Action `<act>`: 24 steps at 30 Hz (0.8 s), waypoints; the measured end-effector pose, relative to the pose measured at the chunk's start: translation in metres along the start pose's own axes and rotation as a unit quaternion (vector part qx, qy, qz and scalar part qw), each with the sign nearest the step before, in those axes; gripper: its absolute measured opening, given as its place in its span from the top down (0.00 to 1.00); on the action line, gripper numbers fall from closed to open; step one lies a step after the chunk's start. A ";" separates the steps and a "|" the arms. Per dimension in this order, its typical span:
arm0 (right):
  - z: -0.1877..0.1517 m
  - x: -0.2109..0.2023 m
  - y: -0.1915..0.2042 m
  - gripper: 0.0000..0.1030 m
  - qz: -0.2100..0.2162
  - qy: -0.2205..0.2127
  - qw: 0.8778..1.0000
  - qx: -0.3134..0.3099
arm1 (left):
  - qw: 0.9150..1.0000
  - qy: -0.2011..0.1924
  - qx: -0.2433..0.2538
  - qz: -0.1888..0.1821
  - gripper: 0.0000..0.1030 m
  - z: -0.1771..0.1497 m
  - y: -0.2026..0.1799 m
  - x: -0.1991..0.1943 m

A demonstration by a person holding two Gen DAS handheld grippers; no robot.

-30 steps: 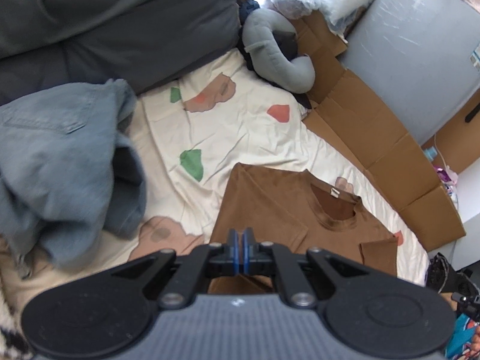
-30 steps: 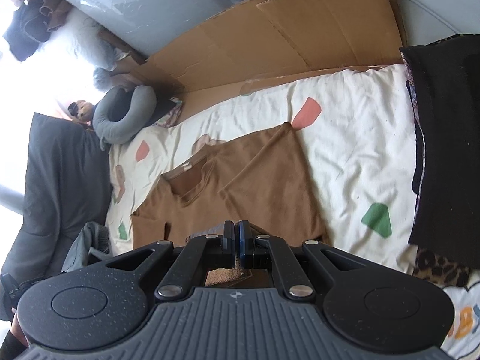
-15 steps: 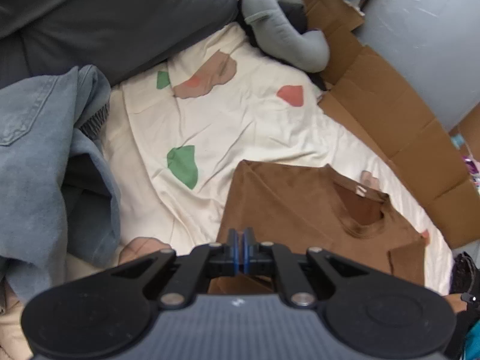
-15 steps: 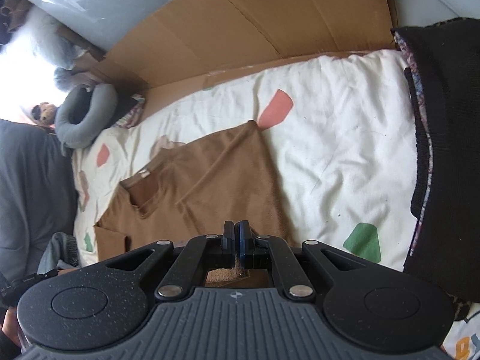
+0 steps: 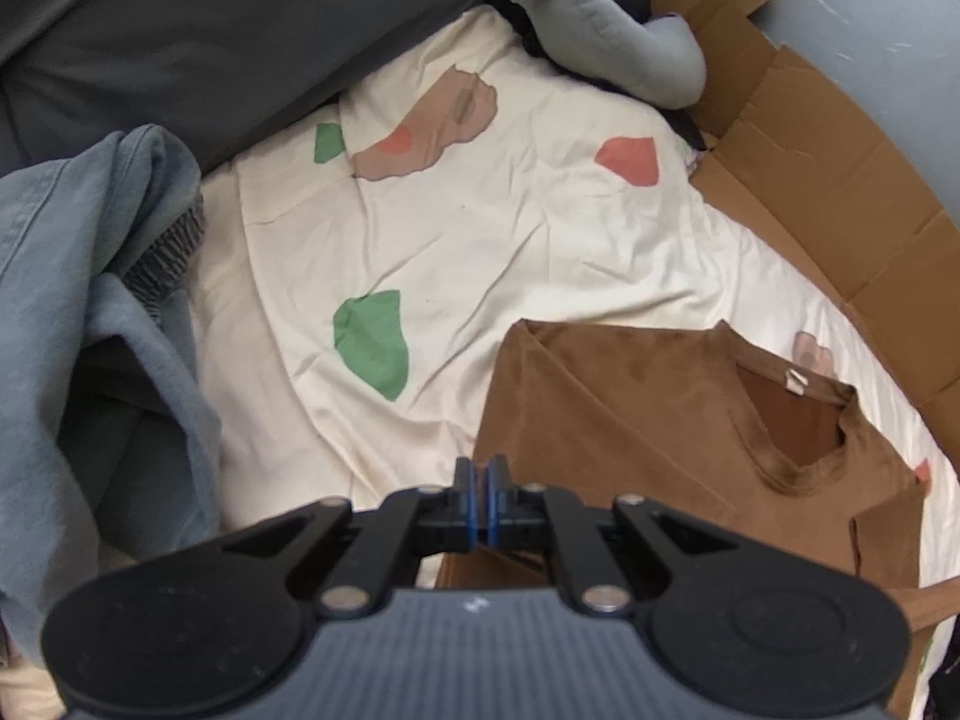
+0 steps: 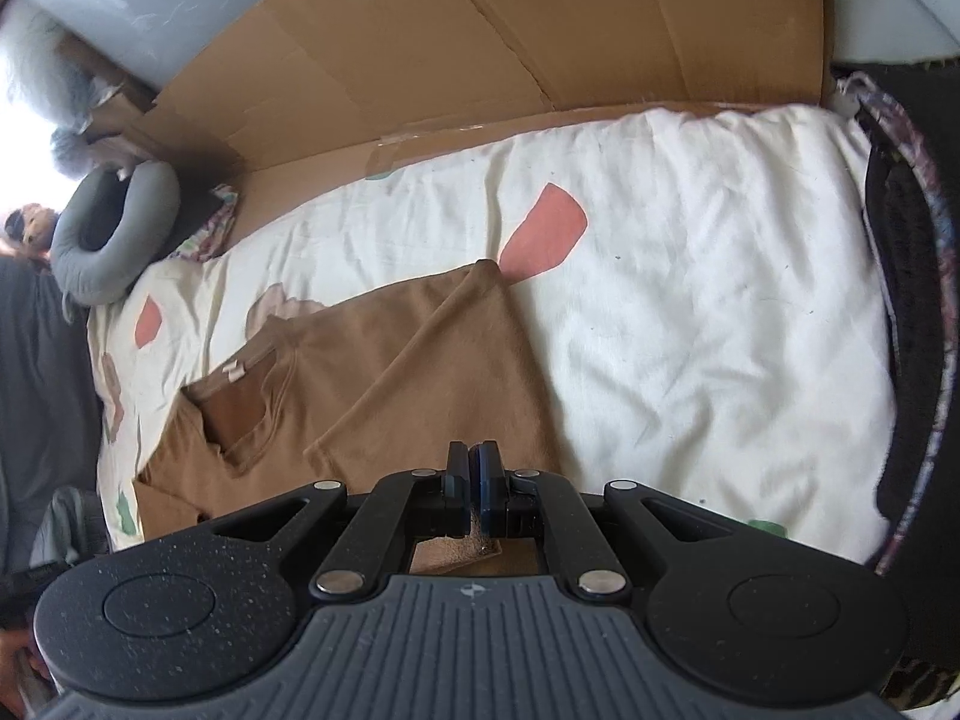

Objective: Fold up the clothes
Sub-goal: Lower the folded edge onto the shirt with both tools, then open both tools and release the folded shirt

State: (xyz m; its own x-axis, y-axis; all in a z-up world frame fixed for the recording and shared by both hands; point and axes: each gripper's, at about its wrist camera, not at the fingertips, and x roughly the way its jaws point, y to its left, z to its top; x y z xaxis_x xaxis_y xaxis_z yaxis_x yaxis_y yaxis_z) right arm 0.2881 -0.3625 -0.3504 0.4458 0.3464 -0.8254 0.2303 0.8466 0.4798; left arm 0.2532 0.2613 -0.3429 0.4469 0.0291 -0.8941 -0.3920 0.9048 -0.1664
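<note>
Both tongs, left and right, stay clamped on the brown T-shirt's hem, now carried lower over the bed. Bottom half is folding toward the collar at right of frame.

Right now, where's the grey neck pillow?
The grey neck pillow lies at the head of the bed, top centre in the left wrist view and far left in the right wrist view, between the dark grey bedding and the cardboard.

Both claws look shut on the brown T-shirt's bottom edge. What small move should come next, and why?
Probably lower the held hem onto the brown T-shirt near its collar: the left claw and right claw pinch fabric above the flat upper half.
</note>
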 end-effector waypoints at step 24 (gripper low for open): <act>-0.012 -0.078 0.031 0.49 -0.077 -0.007 0.993 -0.086 | 0.999 0.028 0.045 0.010 0.44 -0.020 -0.012 -0.054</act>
State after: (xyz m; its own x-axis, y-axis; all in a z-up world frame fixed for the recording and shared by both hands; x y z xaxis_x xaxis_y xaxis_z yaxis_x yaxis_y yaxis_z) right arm 0.2499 -0.3586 -0.2749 0.4283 0.2032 -0.8805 0.1458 0.9461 0.2892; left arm 0.2173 0.2402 -0.3008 0.3940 0.0259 -0.9188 -0.3251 0.9389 -0.1129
